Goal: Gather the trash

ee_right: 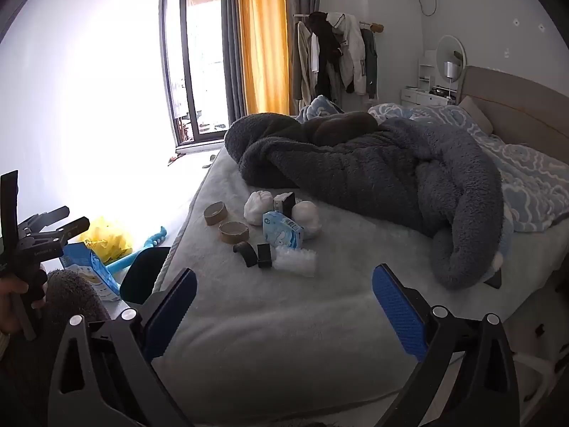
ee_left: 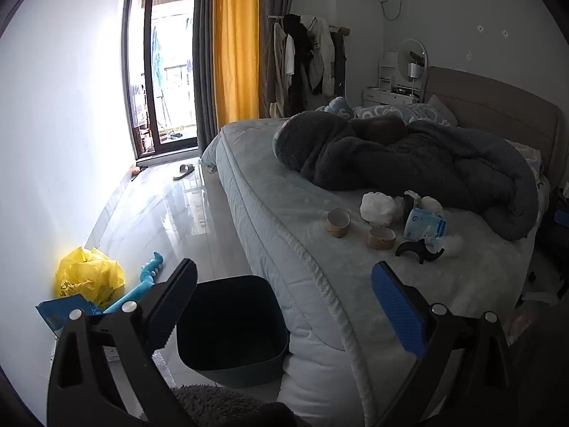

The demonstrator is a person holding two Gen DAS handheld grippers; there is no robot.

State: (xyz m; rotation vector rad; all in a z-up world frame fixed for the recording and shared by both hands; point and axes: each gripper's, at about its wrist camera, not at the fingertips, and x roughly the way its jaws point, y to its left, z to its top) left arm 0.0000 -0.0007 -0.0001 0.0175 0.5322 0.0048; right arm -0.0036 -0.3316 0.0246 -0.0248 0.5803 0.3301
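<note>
With my left claw (ee_left: pixel 284 306) and right claw (ee_right: pixel 284 309) both released and empty, nothing is collected: the near bin (ee_left: pixel 231 331) looks empty, the trash pile (ee_right: pixel 277 227) waits on the bed (ee_right: pixel 249 338).

No legible text — only blurs

A home bedroom: unmade bed (ee_right: pixel 320 320), clothes rack (ee_right: pixel 338 53), vanity mirror (ee_right: pixel 450 57), yellow curtain (ee_left: pixel 234 42).

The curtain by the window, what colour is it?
Yellow. The curtain shows best in the left wrist view.
</note>
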